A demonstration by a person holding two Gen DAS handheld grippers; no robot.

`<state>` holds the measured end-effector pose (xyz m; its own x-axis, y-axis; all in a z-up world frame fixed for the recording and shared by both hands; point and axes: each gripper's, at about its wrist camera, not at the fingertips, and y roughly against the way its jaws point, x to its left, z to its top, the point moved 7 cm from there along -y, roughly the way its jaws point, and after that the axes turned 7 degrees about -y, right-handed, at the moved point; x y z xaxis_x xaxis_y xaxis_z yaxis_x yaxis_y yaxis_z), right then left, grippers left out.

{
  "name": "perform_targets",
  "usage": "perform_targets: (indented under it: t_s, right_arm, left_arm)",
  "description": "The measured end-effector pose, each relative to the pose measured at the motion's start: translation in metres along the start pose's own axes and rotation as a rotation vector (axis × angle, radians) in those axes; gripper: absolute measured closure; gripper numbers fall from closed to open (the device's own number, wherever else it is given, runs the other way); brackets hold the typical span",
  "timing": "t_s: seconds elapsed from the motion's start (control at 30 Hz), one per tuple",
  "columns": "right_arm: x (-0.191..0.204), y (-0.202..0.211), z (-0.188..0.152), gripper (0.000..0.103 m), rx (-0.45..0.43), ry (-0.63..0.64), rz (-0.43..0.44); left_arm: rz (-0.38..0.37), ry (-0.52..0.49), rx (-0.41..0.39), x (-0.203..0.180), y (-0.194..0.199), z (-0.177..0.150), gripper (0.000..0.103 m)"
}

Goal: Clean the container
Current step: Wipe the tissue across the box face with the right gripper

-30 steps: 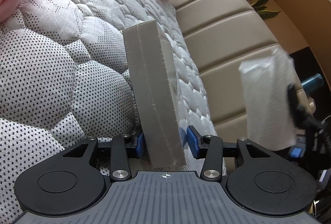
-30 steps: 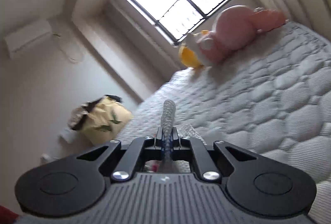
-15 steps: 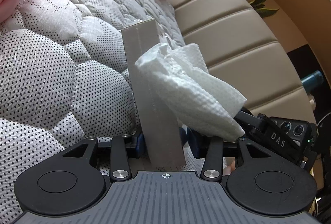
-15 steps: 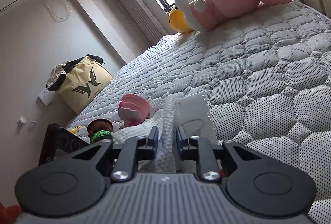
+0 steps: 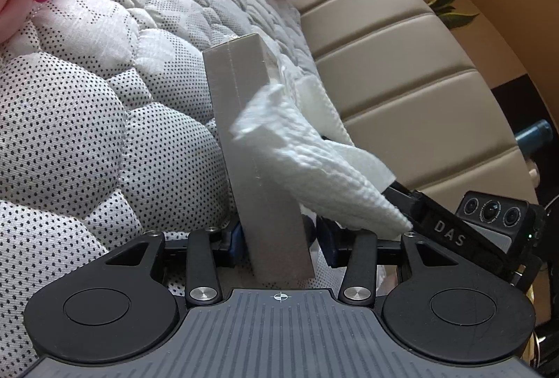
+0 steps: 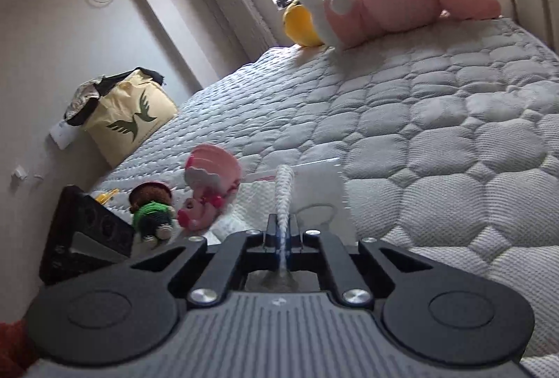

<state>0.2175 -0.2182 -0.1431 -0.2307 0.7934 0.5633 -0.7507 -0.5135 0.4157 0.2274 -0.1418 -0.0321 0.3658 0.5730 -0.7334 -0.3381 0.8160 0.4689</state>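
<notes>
Sideways, grey container (image 5: pixel 258 147) between left jaws; paper towel (image 5: pixel 314 168) pinched in right jaws, against it.

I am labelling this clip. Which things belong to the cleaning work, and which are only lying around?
For the job:
- grey container, held by left hand-held gripper
- paper towel, pinched in right hand-held gripper

Lying about:
- pink plush toy
- yellow bag
- small dolls

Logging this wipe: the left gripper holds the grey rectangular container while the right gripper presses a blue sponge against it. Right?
Not quite. The right gripper holds a white paper towel, not a blue sponge, as the left wrist view shows. The left gripper does hold the grey rectangular container.
</notes>
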Motion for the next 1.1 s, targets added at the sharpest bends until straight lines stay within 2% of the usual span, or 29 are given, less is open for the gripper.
perform_targets:
  t_s: [0.2,0.23,0.3,0.43,0.53,0.7,0.77,0.83,0.93,1.1]
  right_arm:
    - [-0.046,0.024,-0.001,0.099,-0.049,-0.027,-0.203]
    - [-0.048,0.027,0.0,0.099,-0.058,-0.037,-0.207]
    - [-0.046,0.034,0.006,0.099,-0.074,-0.057,-0.173]
    - [-0.017,0.046,0.025,0.099,-0.123,-0.012,-0.106]
    - [0.007,0.053,0.041,0.099,-0.162,0.018,-0.059]
    - [0.047,0.068,0.068,0.099,-0.236,0.047,0.046]
    - [0.063,0.069,0.073,0.099,-0.248,0.08,0.088]
    - [0.073,0.061,0.073,0.099,-0.234,0.126,0.067]
    - [0.064,0.042,0.07,0.099,-0.185,0.128,0.006]
    - [0.013,0.041,0.066,0.099,-0.168,0.02,-0.104]
  left_arm:
    - [0.079,-0.098,0.002,-0.016,-0.002,-0.002,0.052]
    - [0.095,-0.127,0.001,-0.02,-0.002,-0.003,0.051]
    - [0.125,-0.186,-0.001,-0.026,-0.001,-0.003,0.049]
    - [0.194,-0.348,-0.028,-0.042,-0.002,0.003,0.044]
    - [0.267,-0.564,-0.075,-0.06,-0.013,0.017,0.04]
    - [0.347,-0.893,-0.15,-0.083,-0.018,0.001,0.038]
    - [0.373,-0.978,-0.17,-0.087,-0.022,-0.005,0.038]
    - [0.39,-1.017,-0.182,-0.089,-0.023,-0.009,0.038]
    - [0.4,-1.034,-0.188,-0.09,-0.025,-0.009,0.036]
    - [0.385,-0.988,-0.173,-0.084,-0.034,0.004,0.035]
